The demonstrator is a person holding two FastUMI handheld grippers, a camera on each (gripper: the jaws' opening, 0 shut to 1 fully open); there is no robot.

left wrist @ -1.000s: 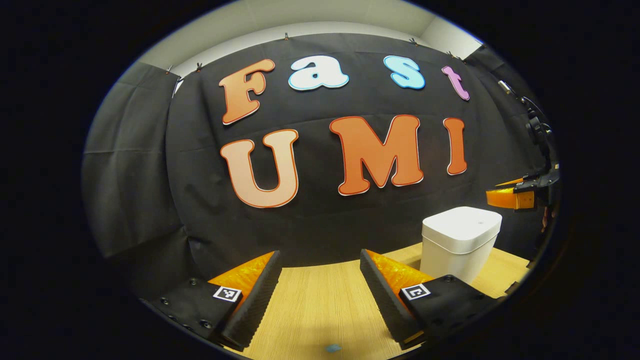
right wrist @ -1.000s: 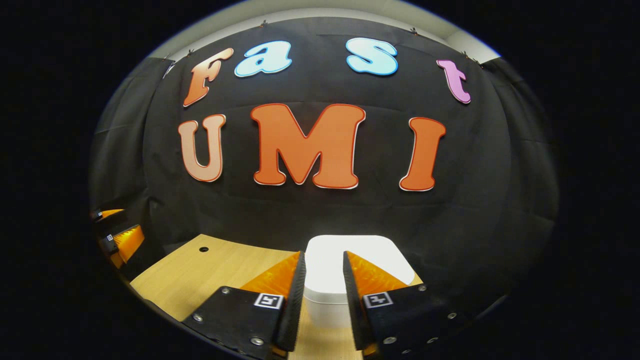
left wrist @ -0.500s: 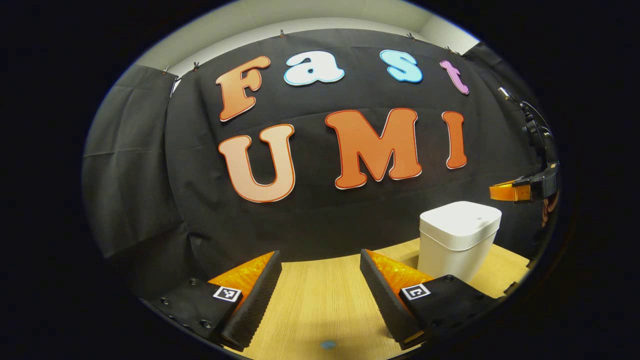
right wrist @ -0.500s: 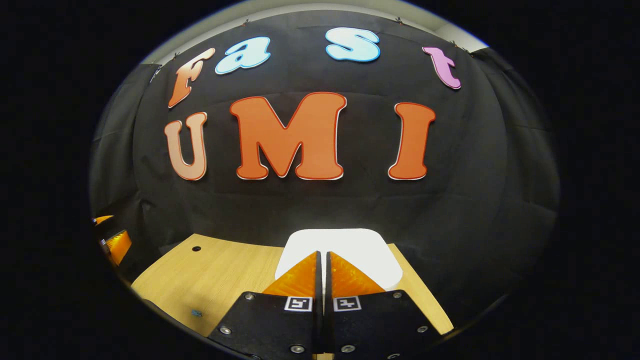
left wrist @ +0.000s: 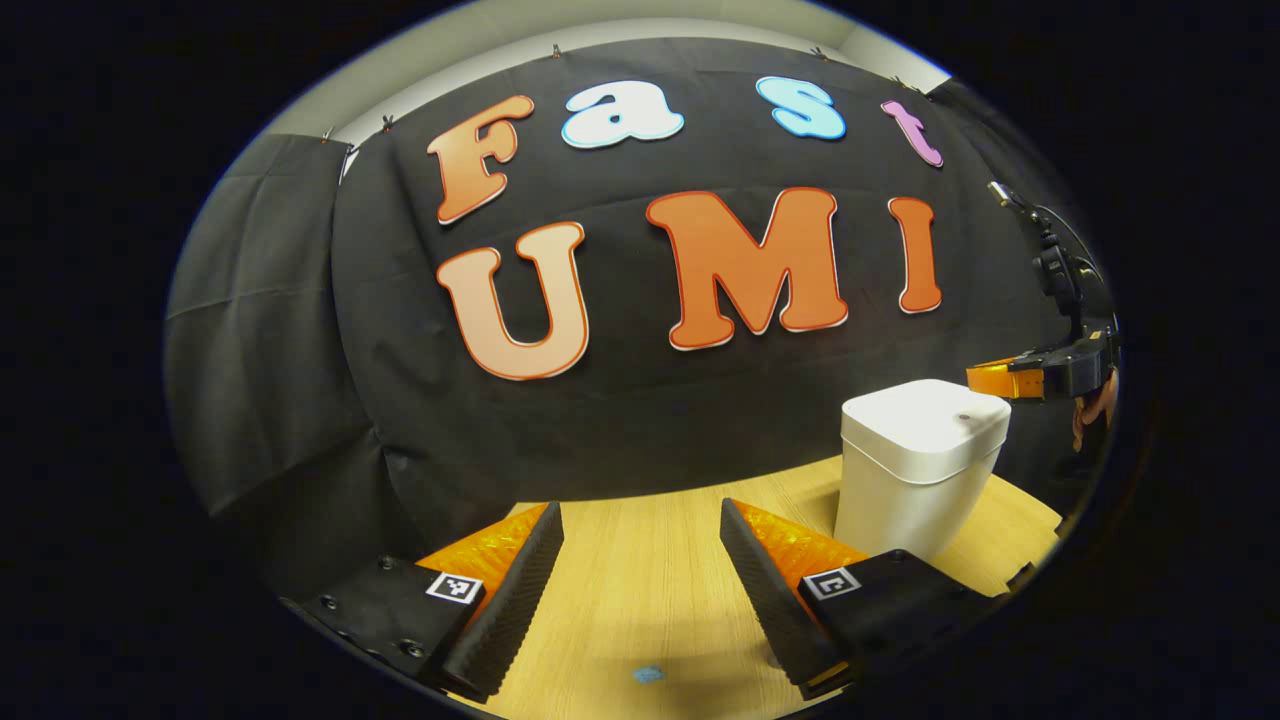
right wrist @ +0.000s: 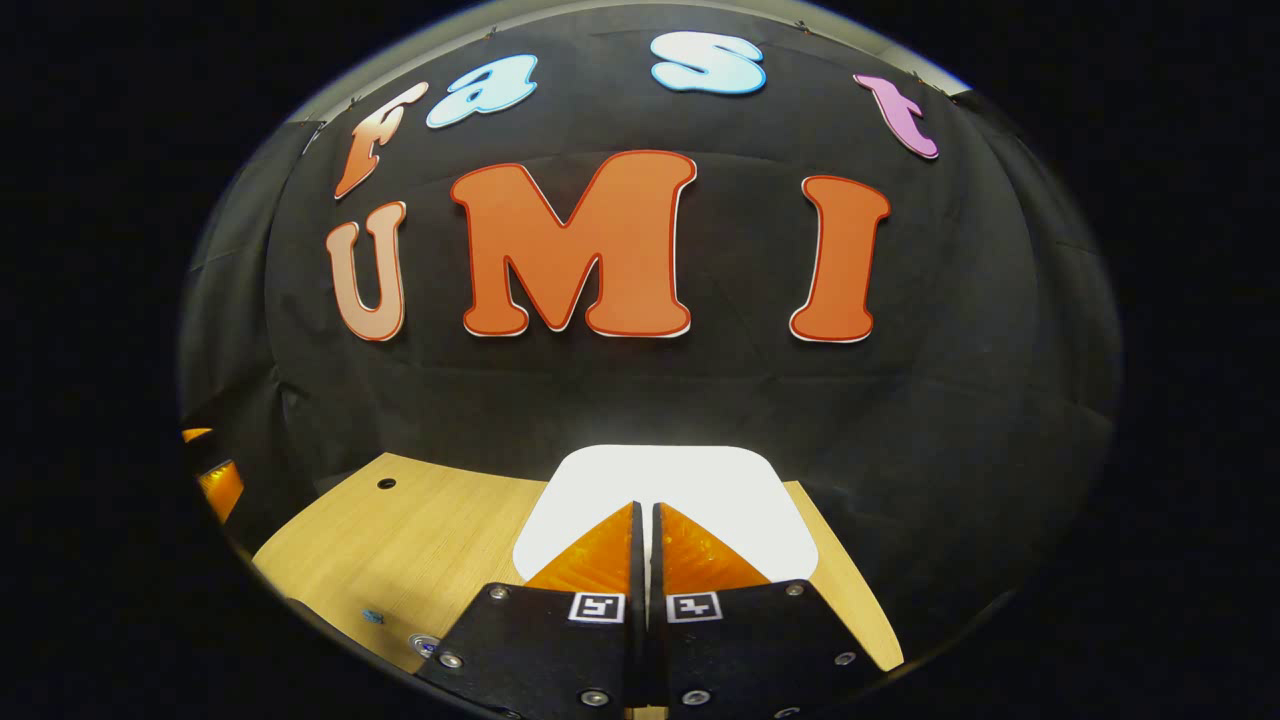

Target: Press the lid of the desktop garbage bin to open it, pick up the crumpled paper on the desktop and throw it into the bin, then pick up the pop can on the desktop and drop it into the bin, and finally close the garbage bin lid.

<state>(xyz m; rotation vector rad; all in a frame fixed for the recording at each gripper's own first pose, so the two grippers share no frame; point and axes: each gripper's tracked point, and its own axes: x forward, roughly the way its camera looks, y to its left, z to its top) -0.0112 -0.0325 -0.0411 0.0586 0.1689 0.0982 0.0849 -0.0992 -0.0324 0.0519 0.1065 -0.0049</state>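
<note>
A staged recording booth, not a lived-in room. Black cloth (left wrist: pixel 280 330) hangs as the back and side walls, pinned along its top edge by small clips (left wrist: pixel 555 50); above it runs a strip of plain pale wall and ceiling (left wrist: pixel 620 25). The work surface is a light wood-grain desktop (left wrist: pixel 650 590) with a small round hole (right wrist: pixel 385 483) near its far left corner. On it stands a white rounded-square plastic desktop bin (left wrist: pixel 915 460), lid down, close to the cloth. A small blue mark (left wrist: pixel 647 675) lies on the wood. The drapery and sparse props indicate a demonstration set.
</note>
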